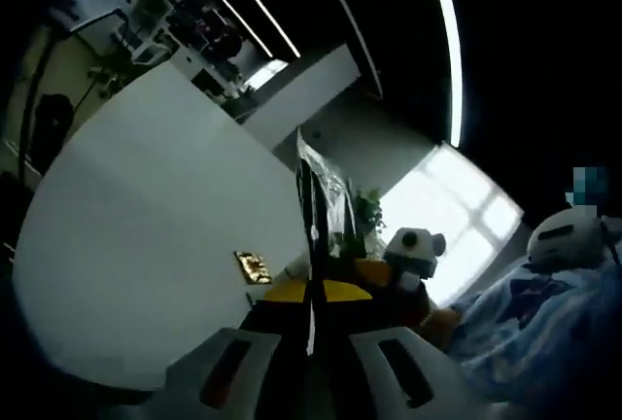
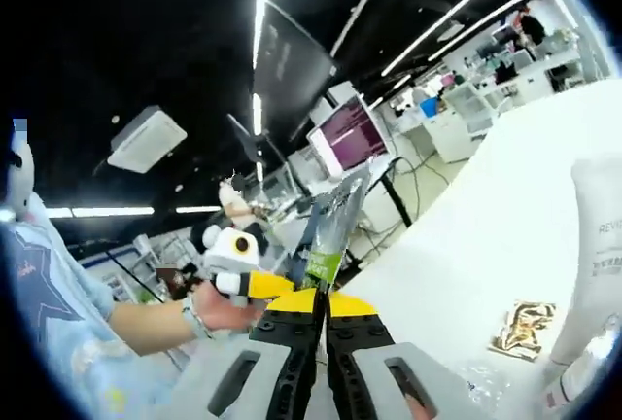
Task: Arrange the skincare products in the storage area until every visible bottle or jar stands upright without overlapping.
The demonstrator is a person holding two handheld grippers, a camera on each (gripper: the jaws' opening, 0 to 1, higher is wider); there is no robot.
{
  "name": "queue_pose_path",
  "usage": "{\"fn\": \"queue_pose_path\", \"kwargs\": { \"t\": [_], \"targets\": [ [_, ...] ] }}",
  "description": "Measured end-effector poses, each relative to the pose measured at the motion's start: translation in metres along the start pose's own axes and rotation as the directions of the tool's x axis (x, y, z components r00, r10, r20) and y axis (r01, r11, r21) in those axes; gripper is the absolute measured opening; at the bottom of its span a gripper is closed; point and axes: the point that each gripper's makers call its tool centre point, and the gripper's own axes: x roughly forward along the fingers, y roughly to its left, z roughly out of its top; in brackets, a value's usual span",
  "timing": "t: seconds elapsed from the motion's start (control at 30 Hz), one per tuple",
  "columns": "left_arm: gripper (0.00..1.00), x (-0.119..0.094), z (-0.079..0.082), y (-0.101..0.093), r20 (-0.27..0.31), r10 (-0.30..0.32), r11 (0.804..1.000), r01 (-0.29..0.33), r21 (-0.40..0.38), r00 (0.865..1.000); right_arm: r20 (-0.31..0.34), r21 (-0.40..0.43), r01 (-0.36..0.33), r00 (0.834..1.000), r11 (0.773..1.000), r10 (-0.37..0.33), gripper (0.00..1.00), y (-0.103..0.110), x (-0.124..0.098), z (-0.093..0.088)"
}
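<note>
My left gripper [image 1: 311, 296] is shut on a thin silvery sachet [image 1: 313, 196], seen edge-on and standing up from the jaws. In the right gripper view, my right gripper [image 2: 321, 305] is shut on a silver sachet with a green label [image 2: 328, 240]. The two grippers are tip to tip: the right gripper [image 1: 374, 272] sits just beyond the sachet, and the left gripper [image 2: 274, 286] comes in from the left in a hand [image 2: 209, 313]. It looks like one sachet held by both. A small gold sachet [image 2: 525, 328] lies flat on the white table [image 2: 466, 245], next to a white bottle [image 2: 595, 255].
The white table [image 1: 146, 226] spreads to the left with the gold sachet [image 1: 253, 266] on it. A person in light blue clothes [image 1: 544, 323] is close on the right. Shelves, monitors and benches stand far behind.
</note>
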Motion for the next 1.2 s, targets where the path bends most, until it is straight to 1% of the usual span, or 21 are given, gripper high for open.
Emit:
{"fn": "queue_pose_path", "kwargs": {
  "t": [0.03,0.07,0.1,0.13,0.17,0.27,0.33,0.4,0.43,0.47,0.5,0.53,0.6,0.67,0.7,0.73,0.77,0.93,1.1,1.17,1.2],
  "targets": [
    [0.0,0.002,-0.002,0.004,-0.013,0.028,1.0,-0.028,0.012,1.0,-0.025,-0.058,0.043,0.999,0.997,-0.044,0.0,-0.005,0.003,-0.006],
    [0.0,0.004,-0.005,0.011,-0.034,0.07,0.997,-0.069,0.029,0.997,-0.047,-0.082,0.068,0.996,0.994,-0.072,0.0,-0.009,0.004,-0.012],
    [0.0,0.005,-0.008,0.014,-0.049,0.093,0.995,-0.091,0.049,0.994,-0.07,-0.091,0.1,0.992,0.991,-0.106,0.0,-0.015,0.007,-0.019],
    [0.0,0.007,-0.011,0.019,-0.073,0.119,0.992,-0.116,0.052,0.99,-0.081,-0.095,0.11,0.99,0.989,-0.117,0.0,-0.017,0.008,-0.021],
    [0.0,0.009,-0.013,0.021,-0.083,0.128,0.991,-0.123,0.056,0.988,-0.104,-0.089,0.135,0.984,0.987,-0.144,0.0,-0.022,0.01,-0.027],
    [0.0,0.016,-0.015,0.032,-0.096,0.16,0.986,-0.155,0.054,0.982,-0.13,-0.078,0.179,0.974,0.981,-0.188,0.0,-0.032,0.013,-0.035],
    [0.0,0.02,-0.017,0.041,-0.114,0.191,0.981,-0.187,0.046,0.975,-0.177,-0.108,0.225,0.954,0.968,-0.242,0.0,-0.044,0.016,-0.045],
    [0.0,0.024,-0.019,0.05,-0.133,0.221,0.975,-0.216,0.047,0.966,-0.213,-0.118,0.25,0.939,0.961,-0.27,0.0,-0.052,0.019,-0.055],
    [0.0,0.025,-0.021,0.056,-0.148,0.242,0.97,-0.237,0.05,0.959,-0.224,-0.126,0.253,0.935,0.959,-0.276,0.0,-0.054,0.021,-0.057],
    [0.0,0.028,-0.022,0.062,-0.161,0.266,0.964,-0.26,0.058,0.95,-0.247,-0.143,0.256,0.926,0.956,-0.285,0.0,-0.059,0.023,-0.062],
    [0.0,0.031,-0.024,0.066,-0.173,0.28,0.96,-0.272,0.069,0.944,-0.251,-0.154,0.26,0.923,0.953,-0.293,0.0,-0.062,0.025,-0.064],
    [0.0,0.033,-0.025,0.069,-0.175,0.293,0.956,-0.284,0.075,0.94,-0.256,-0.189,0.264,0.917,0.946,-0.307,0.0,-0.068,0.027,-0.065],
    [0.0,0.035,-0.023,0.08,-0.18,0.316,0.948,-0.303,0.094,0.932,-0.259,-0.221,0.273,0.909,0.936,-0.327,0.0,-0.075,0.03,-0.068],
    [0.0,0.036,-0.024,0.087,-0.186,0.35,0.936,-0.335,0.107,0.918,-0.266,-0.237,0.274,0.904,0.932,-0.334,0.0,-0.08,0.035,-0.072],
    [0.0,0.037,-0.024,0.088,-0.19,0.36,0.932,-0.344,0.11,0.914,-0.274,-0.247,0.275,0.9,0.929,-0.339,0.0,-0.082,0.036,-0.075],
    [0.0,0.038,-0.025,0.093,-0.197,0.38,0.924,-0.363,0.121,0.904,-0.28,-0.268,0.274,0.895,0.924,-0.346,0.0,-0.084,0.037,-0.078],
    [0.0,0.039,-0.026,0.095,-0.2,0.389,0.92,-0.37,0.129,0.899,-0.283,-0.28,0.273,0.893,0.92,-0.351,0.0,-0.085,0.038,-0.081],
    [0.0,0.041,-0.033,0.105,-0.238,0.443,0.894,-0.408,0.184,0.864,-0.313,-0.337,0.26,0.876,0.905,-0.368,0.0,-0.089,0.039,-0.091],
    [0.0,0.045,-0.04,0.114,-0.253,0.471,0.88,-0.43,0.204,0.845,-0.322,-0.391,0.264,0.858,0.881,-0.4,0.0,-0.099,0.04,-0.098],
    [0.0,0.046,-0.041,0.117,-0.257,0.485,0.872,-0.441,0.213,0.836,-0.329,-0.42,0.263,0.848,0.869,-0.416,0.0,-0.102,0.04,-0.1],
    [0.0,0.045,-0.039,0.12,-0.25,0.502,0.862,-0.455,0.225,0.828,-0.345,-0.443,0.261,0.833,0.858,-0.432,0.01,-0.105,0.038,-0.104]
  ]
}}
